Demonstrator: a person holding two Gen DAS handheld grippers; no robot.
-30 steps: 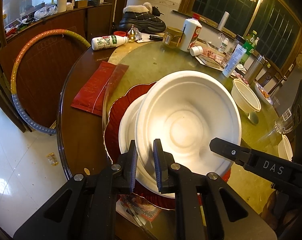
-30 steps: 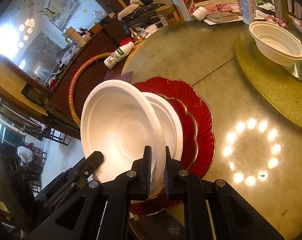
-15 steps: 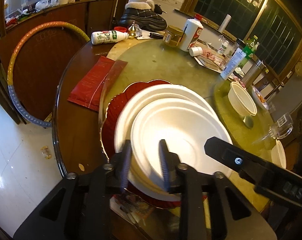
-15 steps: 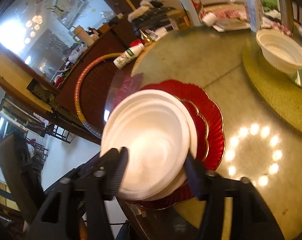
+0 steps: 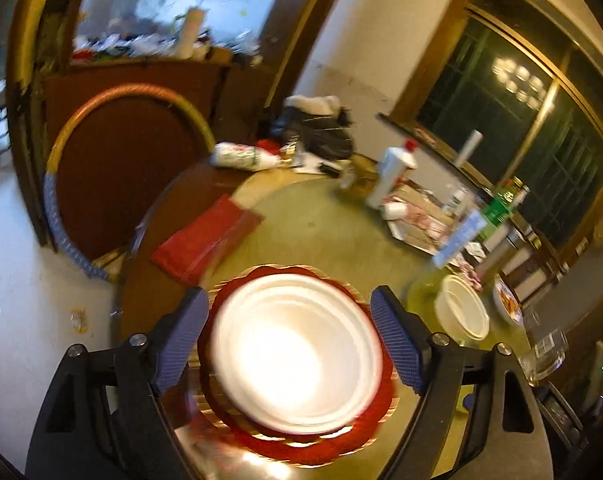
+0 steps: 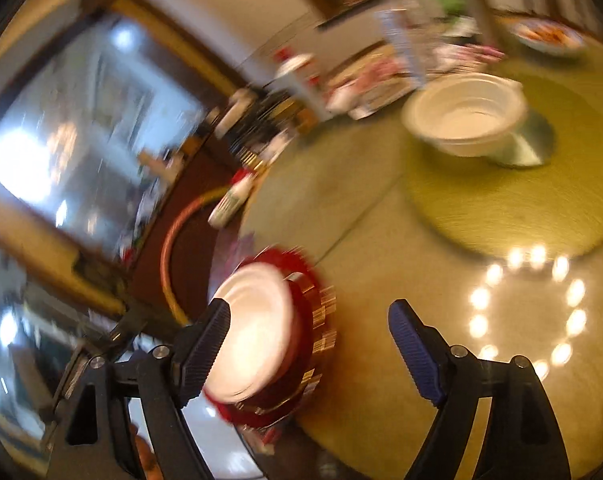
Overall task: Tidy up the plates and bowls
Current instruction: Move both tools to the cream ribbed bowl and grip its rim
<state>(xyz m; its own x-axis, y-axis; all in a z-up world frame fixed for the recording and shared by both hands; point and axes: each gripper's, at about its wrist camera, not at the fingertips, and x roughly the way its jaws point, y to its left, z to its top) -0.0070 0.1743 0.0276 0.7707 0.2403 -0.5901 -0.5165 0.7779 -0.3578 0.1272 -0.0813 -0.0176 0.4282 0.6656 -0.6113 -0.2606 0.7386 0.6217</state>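
Note:
A white foam bowl lies nested on a white plate, which rests on red scalloped plates near the round table's front edge. My left gripper hangs above this stack, its jaws opening wide, and its blue pads touch nothing. In the right wrist view the same white bowl and red plates sit at lower left. My right gripper is off to their right over bare table, jaws opening, nothing between them. A second white bowl sits on a metal stand on the turntable.
A red packet lies left of the stack. Bottles, a boot, papers and a white bottle crowd the far side. A hoop leans on the cabinet. A glass stands at the right. The yellow-green turntable carries the second bowl.
Both grippers let go of the white bowl's rim and spread wide. The bowl dropped flat onto the white plate. The left gripper rose; the right one swung away to the right.

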